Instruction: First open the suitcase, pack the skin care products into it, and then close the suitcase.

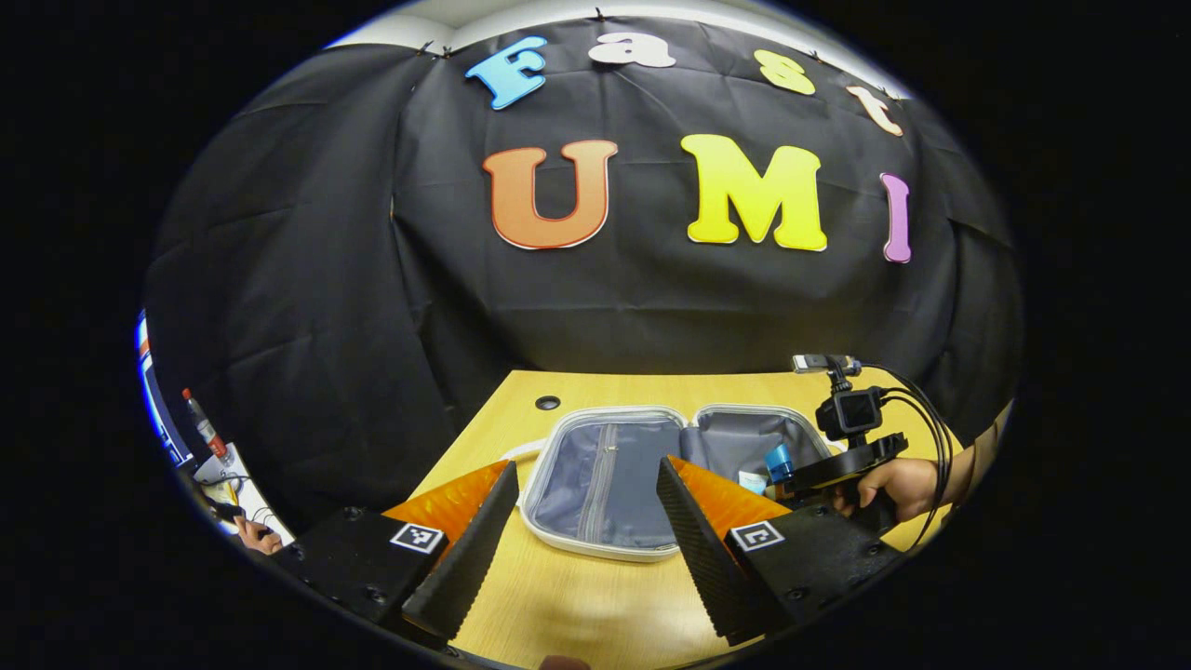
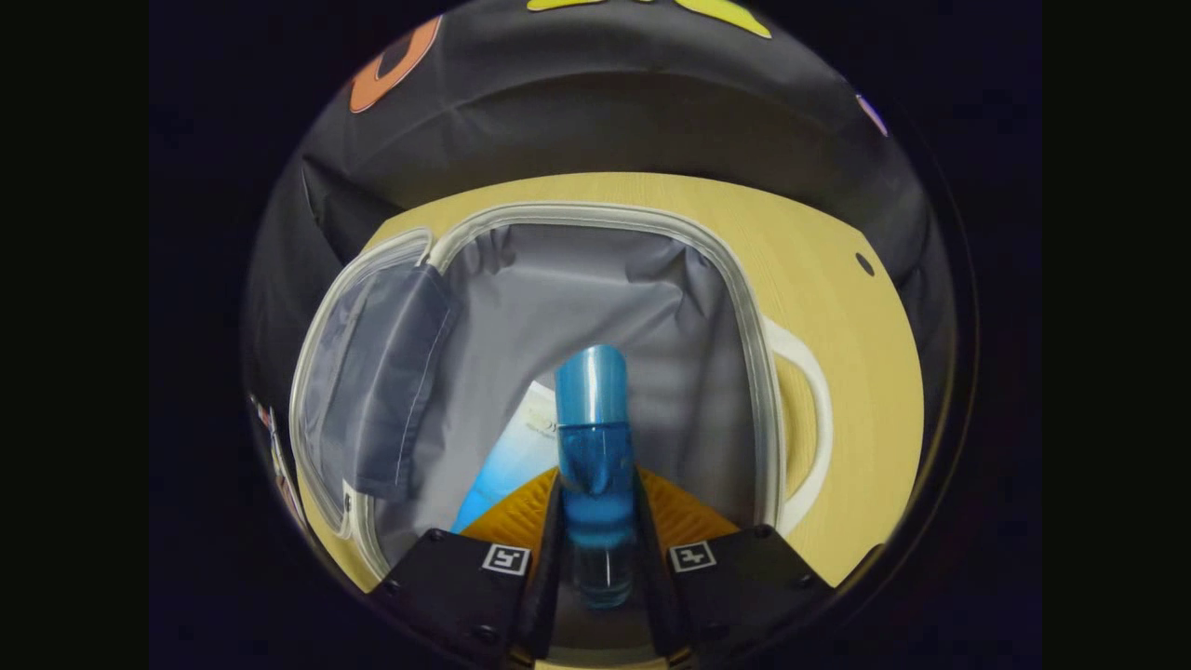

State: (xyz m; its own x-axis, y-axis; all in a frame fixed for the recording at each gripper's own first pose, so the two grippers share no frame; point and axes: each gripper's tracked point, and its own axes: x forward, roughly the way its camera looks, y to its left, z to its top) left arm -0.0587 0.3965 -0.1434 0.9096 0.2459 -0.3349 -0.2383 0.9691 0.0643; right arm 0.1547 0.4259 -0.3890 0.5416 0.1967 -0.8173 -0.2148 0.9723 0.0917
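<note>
Bottle (image 2: 593,437) sits clamped between the right gripper's (image 2: 595,521) fingers, held over the open suitcase (image 2: 651,307), where a pale blue packet (image 2: 507,461) already lies. Farther off, the left gripper (image 1: 582,521) hangs wide apart, empty. Releasing the bottle and closing remain.

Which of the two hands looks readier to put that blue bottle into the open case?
Probably the right gripper: it grips the blue bottle above the open suitcase. The left gripper is open.
</note>
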